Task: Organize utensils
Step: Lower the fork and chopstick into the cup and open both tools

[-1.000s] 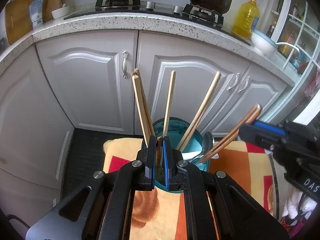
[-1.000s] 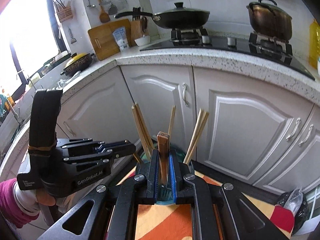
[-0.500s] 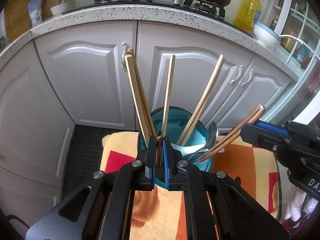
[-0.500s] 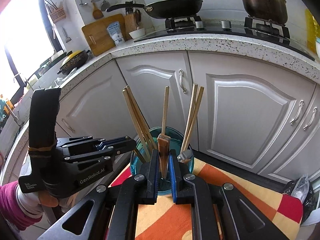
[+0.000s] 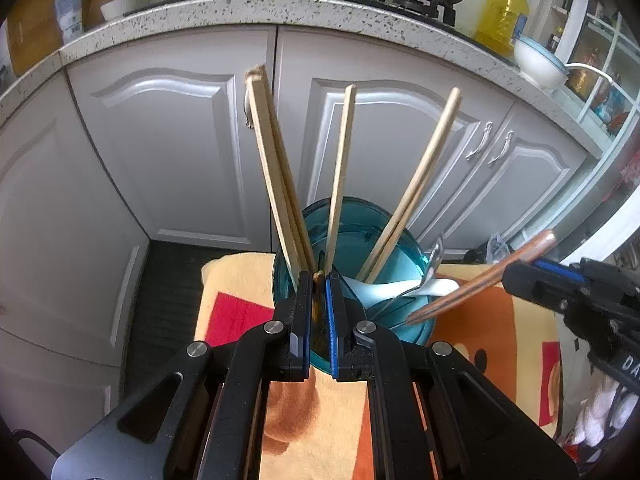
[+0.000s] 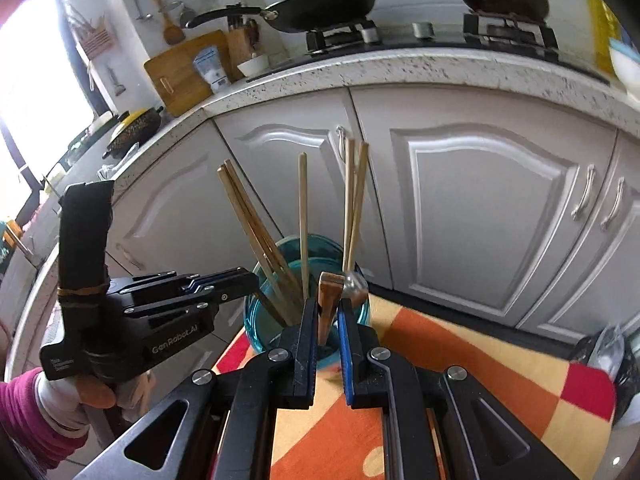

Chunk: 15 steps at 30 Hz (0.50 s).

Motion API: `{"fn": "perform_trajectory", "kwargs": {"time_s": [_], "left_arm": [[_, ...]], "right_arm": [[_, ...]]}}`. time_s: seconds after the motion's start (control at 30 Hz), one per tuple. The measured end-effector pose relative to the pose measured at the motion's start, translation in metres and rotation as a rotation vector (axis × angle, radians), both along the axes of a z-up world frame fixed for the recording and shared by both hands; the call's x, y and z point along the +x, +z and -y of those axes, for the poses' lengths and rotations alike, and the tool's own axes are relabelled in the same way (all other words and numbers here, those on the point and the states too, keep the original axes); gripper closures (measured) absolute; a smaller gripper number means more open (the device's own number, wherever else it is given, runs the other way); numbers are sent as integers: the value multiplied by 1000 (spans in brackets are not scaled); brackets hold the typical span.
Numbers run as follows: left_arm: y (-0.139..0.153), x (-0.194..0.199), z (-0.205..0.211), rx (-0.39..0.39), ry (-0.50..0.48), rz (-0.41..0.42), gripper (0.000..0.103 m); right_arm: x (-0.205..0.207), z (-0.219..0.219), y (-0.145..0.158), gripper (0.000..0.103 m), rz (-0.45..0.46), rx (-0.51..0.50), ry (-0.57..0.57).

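A teal glass cup (image 5: 360, 236) stands on a patterned cloth and holds several pale wooden chopsticks (image 5: 276, 176), a white spoon (image 5: 404, 288) and a metal spoon (image 5: 434, 256). My left gripper (image 5: 319, 278) hovers at the cup's near rim, shut on a thin wooden chopstick (image 5: 318, 300) seen end-on. My right gripper (image 5: 510, 276) comes in from the right, shut on a brown wooden utensil (image 5: 480, 276) whose tip reaches the cup's right rim. In the right wrist view the right gripper (image 6: 326, 306) clamps that brown utensil (image 6: 328, 300) just before the cup (image 6: 260, 320), with the left gripper (image 6: 254, 280) to its left.
The orange, yellow and red cloth (image 5: 248, 280) covers the low table. Behind it run white cabinet doors (image 5: 168, 152) under a speckled counter (image 5: 280, 8) with a stove, pots, an oil bottle (image 5: 506, 16) and a bowl. A hand in a pink sleeve (image 6: 60, 404) holds the left gripper.
Both grippers have sunk toward the cup, which now looks larger and closer. The brown utensil's tip has come down to the cup's right rim. Both grips are unchanged.
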<state>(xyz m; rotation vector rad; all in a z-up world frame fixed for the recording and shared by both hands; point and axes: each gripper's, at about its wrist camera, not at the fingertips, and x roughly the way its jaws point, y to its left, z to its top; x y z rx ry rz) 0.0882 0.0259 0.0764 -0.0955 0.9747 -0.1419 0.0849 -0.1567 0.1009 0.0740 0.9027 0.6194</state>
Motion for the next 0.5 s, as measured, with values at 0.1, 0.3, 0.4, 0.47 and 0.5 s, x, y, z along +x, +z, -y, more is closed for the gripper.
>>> {"fn": "perform_trajectory", "kwargs": {"time_s": [0.1,0.3,0.4,0.47,0.5], "left_arm": [[-6,2,-1,-14,10,-23,98],[-11,3,-3,-9,19,-34,98],[-11,3,-4,-16,21,-41,98],[-9,2,-5,-23,26,-42,98],[-9,2,-6,-26,27,-43,98]], "right_arm": [[2,-4,-9,94,-17,-29,6],[7,0,-20,94,-52,-3,-22],[7,1,-19,91,-55,-13,-27],[5,2,-17,73,-50,-20,-31],[5,4,-17,71,-54,-10,-33]]}}
